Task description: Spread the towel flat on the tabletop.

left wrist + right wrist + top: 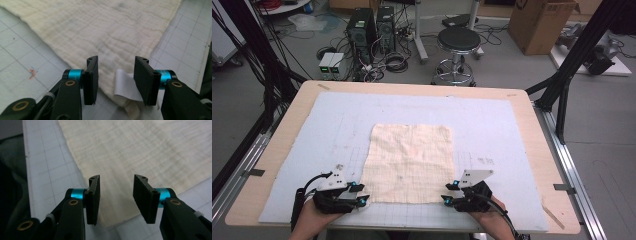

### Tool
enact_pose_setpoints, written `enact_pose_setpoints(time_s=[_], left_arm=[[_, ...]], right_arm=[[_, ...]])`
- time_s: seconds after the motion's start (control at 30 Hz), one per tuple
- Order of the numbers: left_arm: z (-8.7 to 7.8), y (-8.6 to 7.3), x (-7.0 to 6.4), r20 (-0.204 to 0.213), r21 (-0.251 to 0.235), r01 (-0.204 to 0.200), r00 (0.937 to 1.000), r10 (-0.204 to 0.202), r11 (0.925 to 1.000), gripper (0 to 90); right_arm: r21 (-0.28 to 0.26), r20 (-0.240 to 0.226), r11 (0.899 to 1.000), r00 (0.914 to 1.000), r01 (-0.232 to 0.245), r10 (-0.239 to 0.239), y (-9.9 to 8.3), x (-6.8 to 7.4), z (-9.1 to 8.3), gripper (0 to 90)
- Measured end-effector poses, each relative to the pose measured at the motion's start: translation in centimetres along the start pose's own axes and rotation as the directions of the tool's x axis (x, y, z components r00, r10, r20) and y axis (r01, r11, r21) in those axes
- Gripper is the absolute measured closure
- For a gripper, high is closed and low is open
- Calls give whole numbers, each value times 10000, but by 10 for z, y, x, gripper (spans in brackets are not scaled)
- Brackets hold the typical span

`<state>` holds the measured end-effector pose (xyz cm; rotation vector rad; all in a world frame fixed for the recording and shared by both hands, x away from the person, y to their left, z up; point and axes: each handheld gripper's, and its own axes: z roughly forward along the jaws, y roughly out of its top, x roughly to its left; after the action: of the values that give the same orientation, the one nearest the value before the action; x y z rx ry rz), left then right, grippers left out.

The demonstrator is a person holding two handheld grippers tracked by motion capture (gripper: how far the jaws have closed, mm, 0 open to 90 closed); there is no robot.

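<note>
A cream cloth (409, 162) lies flat and spread out on the blue-grey mat, squarish, its near edge toward me. My left gripper (358, 195) is open at the cloth's near left corner. In the left gripper view the cloth's corner (112, 82) and its white label (125, 86) sit between the open jaws of the left gripper (116, 80). My right gripper (448, 193) is open at the near right corner. In the right gripper view the cloth's corner (115, 212) lies between the parted jaws of the right gripper (116, 198). Neither gripper has closed on the fabric.
The mat (337, 115) with a faint grid covers most of the wooden table (532, 125). Beyond the far edge stand a black stool (458, 42), computer towers (362, 30), cables and a cardboard box (539, 22). Black frame legs (562, 85) rise at the right.
</note>
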<state>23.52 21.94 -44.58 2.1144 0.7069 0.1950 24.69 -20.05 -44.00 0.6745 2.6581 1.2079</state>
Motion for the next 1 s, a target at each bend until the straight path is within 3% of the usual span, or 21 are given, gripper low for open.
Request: enact_pose_setpoints(time_s=[0.03, 0.23, 0.37, 0.57, 0.73, 1.0], left_arm=[[0, 0, 1, 30, 12, 42, 10000, -42, 10000, 581], [0, -1, -2, -299, 41, -241, 9993, 242, 9997, 769], [-1, -1, -2, -333, 97, -356, 9988, 359, 9993, 864], [-13, 0, -8, -577, -464, -432, 9975, 405, 9980, 883], [-14, -1, -14, -482, -428, -591, 9972, 570, 9973, 883], [-23, -6, -24, -283, -506, -512, 9984, 498, 9974, 884]], right_arm=[[214, 9, 9997, 10000, 73, -73, 0, 0, 3, 587], [153, -111, 9998, 9999, 131, -130, 0, -1, 4, 759], [213, -398, 9997, 9992, -75, 84, 1, -5, 4, 874], [-63, -503, 9997, 9984, -248, 245, 1, -2, -3, 883], [-218, -717, 9991, 9969, -353, 337, -3, 0, -9, 882], [-86, -887, 9997, 9958, -238, 229, -7, 10, -14, 882]])
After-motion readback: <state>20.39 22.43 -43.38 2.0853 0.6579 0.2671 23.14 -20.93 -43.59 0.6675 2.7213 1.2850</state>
